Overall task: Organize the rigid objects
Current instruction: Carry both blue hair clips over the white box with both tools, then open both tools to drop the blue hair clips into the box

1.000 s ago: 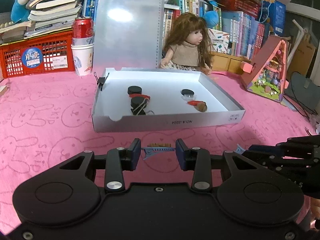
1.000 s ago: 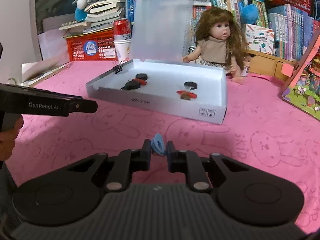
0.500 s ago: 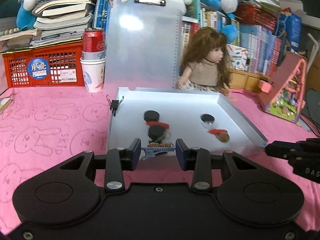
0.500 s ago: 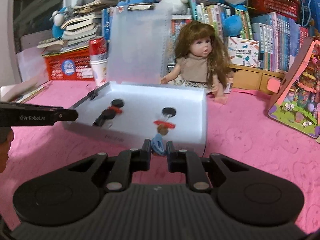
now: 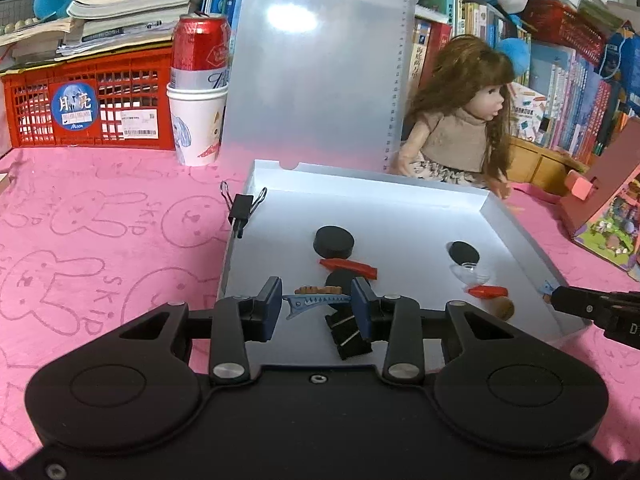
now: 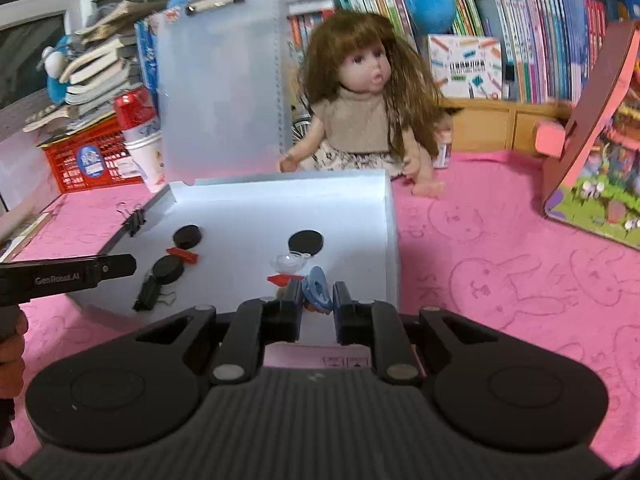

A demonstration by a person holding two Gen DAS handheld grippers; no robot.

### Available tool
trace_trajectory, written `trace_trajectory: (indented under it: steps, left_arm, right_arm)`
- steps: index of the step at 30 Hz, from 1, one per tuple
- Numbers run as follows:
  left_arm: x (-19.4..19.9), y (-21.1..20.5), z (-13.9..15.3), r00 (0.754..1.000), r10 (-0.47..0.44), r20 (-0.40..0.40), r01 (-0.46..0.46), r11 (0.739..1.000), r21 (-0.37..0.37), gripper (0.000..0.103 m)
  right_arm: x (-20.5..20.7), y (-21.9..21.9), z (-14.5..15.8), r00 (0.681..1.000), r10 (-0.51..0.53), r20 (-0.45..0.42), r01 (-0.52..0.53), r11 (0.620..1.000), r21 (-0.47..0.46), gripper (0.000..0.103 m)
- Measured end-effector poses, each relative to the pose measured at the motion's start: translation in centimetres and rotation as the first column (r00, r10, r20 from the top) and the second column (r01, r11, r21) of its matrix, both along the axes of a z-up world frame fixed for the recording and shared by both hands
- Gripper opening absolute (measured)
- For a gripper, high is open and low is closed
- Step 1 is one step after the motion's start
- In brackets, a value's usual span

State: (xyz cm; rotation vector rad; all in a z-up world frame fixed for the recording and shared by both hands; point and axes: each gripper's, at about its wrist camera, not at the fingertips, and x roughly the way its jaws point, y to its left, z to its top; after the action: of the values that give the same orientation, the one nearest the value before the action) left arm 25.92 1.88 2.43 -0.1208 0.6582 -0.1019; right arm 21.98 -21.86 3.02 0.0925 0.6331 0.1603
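Over the white tray's (image 5: 236, 256) near rim, bare floor lies between both loaded grippers.

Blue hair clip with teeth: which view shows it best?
Left wrist. The hair clip spans lengthwise between the left gripper fingers, teeth visible. Right wrist shows only the left gripper's side; the clip itself is out of frame.

Even indoor light is seen; glare is thrown on the upright translucent lid (image 5: 316, 60). Edges are bent by fisheye distortion, and the right view is perhaps slightly motion-blurred.
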Motion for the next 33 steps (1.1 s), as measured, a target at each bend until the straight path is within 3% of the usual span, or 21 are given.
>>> trace_trajectory:
  steps: [20, 25, 29, 31, 33]
  left_arm:
    - [1.6, -0.7, -1.7, 1.0, -0.012, -0.019, 0.013, 0.999, 0.034, 0.036]
    - [1.4, -0.7, -1.5, 1.0, -0.01, -0.015, 0.01, 0.999, 0.035, 0.038]
    - [0.7, -0.8, -0.9, 1.0, -0.016, 0.006, 0.016, 0.999, 0.048, 0.047]
    - [0.3, -0.9, -0.4, 1.0, -0.023, 0.012, 0.023, 0.998, 0.05, 0.052]
    - [-0.4, -0.9, 0.1, 0.999, -0.037, 0.025, 0.036, 0.998, 0.048, 0.056]
  right_arm:
    - [2.8, 0.5, -2.2, 0.998, -0.012, -0.063, 0.011, 1.0, -0.009, 0.021]
    - [2.6, 0.3, -2.1, 0.998, -0.018, -0.06, 0.019, 1.0, 0.005, 0.027]
    - [2.1, -0.1, -1.8, 0.999, -0.025, -0.049, 0.026, 0.999, 0.02, 0.043]
    - [1.7, -0.2, -1.4, 0.999, -0.021, -0.038, 0.022, 0.999, 0.027, 0.044]
    - [1.1, -0.3, -0.9, 1.0, -0.013, -0.024, 0.014, 0.999, 0.03, 0.053]
